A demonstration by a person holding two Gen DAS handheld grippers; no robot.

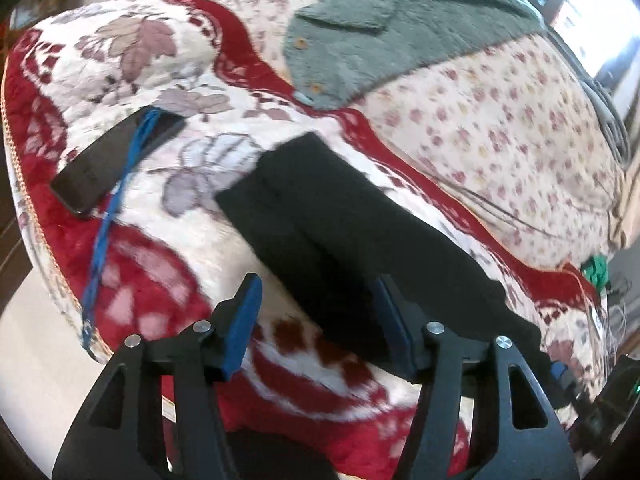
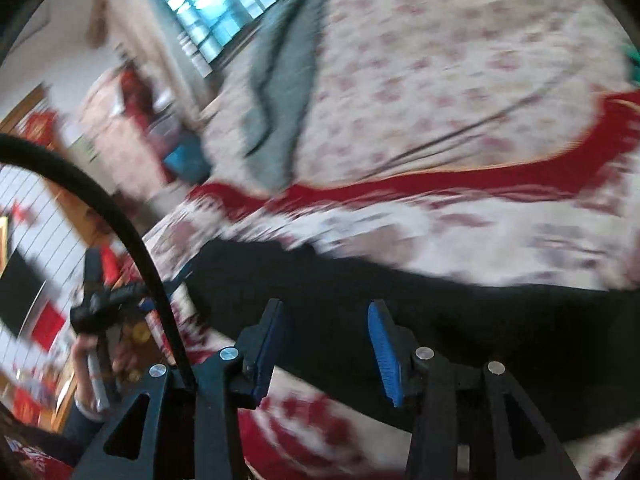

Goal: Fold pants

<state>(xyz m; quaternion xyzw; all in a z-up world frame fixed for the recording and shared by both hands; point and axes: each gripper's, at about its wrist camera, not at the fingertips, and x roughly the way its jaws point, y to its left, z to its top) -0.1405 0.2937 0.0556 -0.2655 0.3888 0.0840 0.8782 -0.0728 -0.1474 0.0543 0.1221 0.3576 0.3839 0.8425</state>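
The black pants (image 1: 328, 220) lie as a long strip on a red and white floral blanket (image 1: 160, 264), legs together, running away from me. My left gripper (image 1: 316, 320) is open, its blue-padded jaws astride the near part of the strip and just above it. In the blurred right wrist view the pants (image 2: 460, 320) stretch across the blanket. My right gripper (image 2: 328, 344) is open over the dark cloth. The left gripper also shows at the left of that view (image 2: 108, 304), held in a hand.
A grey-green fleece garment (image 1: 380, 28) lies on the flowered bedsheet (image 1: 500, 140) beyond. A black flat object (image 1: 116, 160) with a blue cord (image 1: 108, 216) rests on the blanket at the left. The bed edge drops off at the left. A black cable (image 2: 132, 232) arcs across the right wrist view.
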